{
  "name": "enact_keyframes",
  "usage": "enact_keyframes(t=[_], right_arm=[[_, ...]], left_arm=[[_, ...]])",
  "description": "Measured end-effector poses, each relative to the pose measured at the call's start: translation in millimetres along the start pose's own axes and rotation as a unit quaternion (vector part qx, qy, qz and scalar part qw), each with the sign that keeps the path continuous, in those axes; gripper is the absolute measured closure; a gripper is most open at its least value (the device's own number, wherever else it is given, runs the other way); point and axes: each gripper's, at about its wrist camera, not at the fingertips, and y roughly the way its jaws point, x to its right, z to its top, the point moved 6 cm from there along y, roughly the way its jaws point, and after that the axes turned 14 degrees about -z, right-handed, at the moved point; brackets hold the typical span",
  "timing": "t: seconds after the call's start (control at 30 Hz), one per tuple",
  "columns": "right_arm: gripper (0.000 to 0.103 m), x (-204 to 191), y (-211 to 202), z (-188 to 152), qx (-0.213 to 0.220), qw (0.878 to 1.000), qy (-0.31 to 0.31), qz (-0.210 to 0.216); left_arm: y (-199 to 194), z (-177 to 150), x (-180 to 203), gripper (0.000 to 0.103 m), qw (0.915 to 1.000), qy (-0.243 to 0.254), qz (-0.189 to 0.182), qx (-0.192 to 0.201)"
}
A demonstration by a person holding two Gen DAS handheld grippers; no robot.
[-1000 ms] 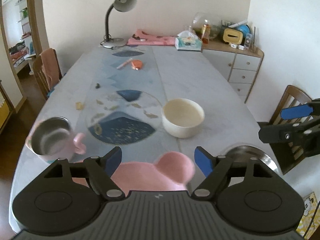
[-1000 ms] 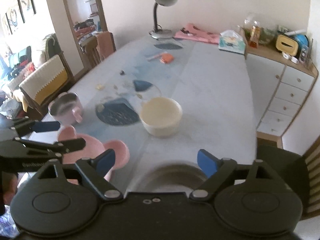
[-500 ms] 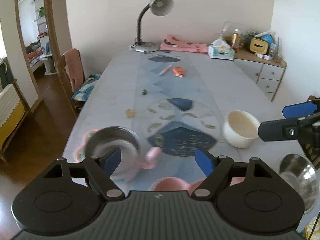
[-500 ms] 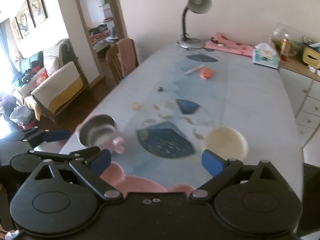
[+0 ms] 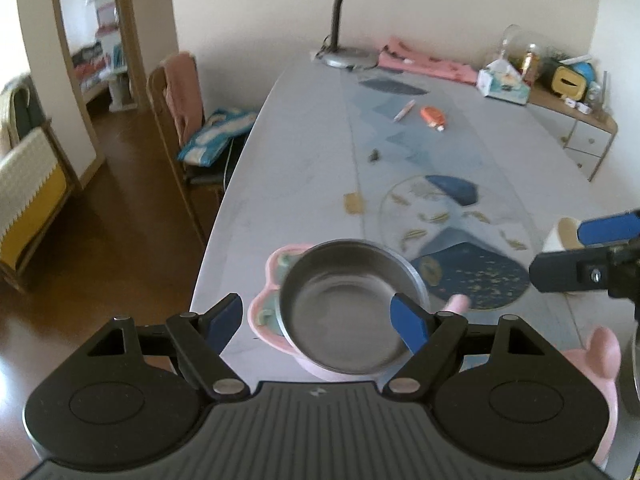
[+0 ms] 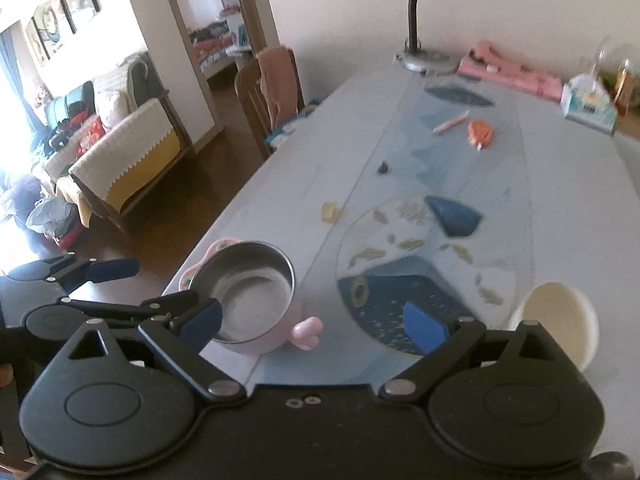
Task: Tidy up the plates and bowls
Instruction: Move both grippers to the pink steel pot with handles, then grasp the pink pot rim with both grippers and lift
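while both grippers hang over the near end of the long table [image 5: 304, 184], neither has hold of anything. left gripper [image 5: 320, 318]: blue pads spread wide, nothing pressed between them; the steel bowl [image 5: 348, 304] sits below and between the pads, seated in a pink holder [image 5: 266, 312] with a stubby pink handle [image 5: 458, 304], close to the table's left edge. right gripper [image 6: 310, 320]: jaws also wide apart, empty, above the dark blue fan-print patch [image 6: 400, 300] of the table cover. cream bowl [image 6: 554, 320] upright on the table just right of that patch, well apart from the steel bowl. pink eared dish [image 5: 602, 364] at the near right edge in the left wrist view, mostly hidden by the gripper body. far end: desk lamp [image 5: 360, 12], tissue box [image 5: 504, 84].
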Motion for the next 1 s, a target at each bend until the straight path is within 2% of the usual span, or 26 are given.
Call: enact_keyframes(t=[0.2, 0.4, 0.53, 0.67, 0.77, 0.9, 1.0], right_arm=[[0.009, -18, 38, 5, -0.034, 0.999, -0.017, -0.013], [0.017, -32, 72, 9, -0.049, 0.996, -0.058, -0.037], [0.025, -37, 91, 8, -0.069, 0.995, -0.066, -0.036], [0.033, -42, 105, 5, -0.083, 0.993, -0.073, -0.032], [0.041, -46, 112, 1, -0.091, 0.992, -0.082, -0.031], [0.049, -49, 115, -1, -0.098, 0.991, -0.085, -0.027], [0.059, -51, 117, -1, -0.101, 0.991, -0.088, -0.023]], left_arm=[[31, 4, -33, 0.022, 0.9994, -0.011, 0.007, -0.032], [56, 3, -49, 0.022, 0.9981, -0.006, 0.008, -0.061], [67, 1, -57, 0.023, 0.9969, -0.015, 0.003, -0.077], [76, 0, -61, 0.036, 0.9954, -0.026, -0.005, -0.092], [79, -1, -62, 0.039, 0.9946, -0.029, -0.007, -0.1], [83, -3, -61, 0.052, 0.993, -0.032, -0.016, -0.113], [86, -5, -62, 0.056, 0.9914, -0.043, -0.018, -0.123]])
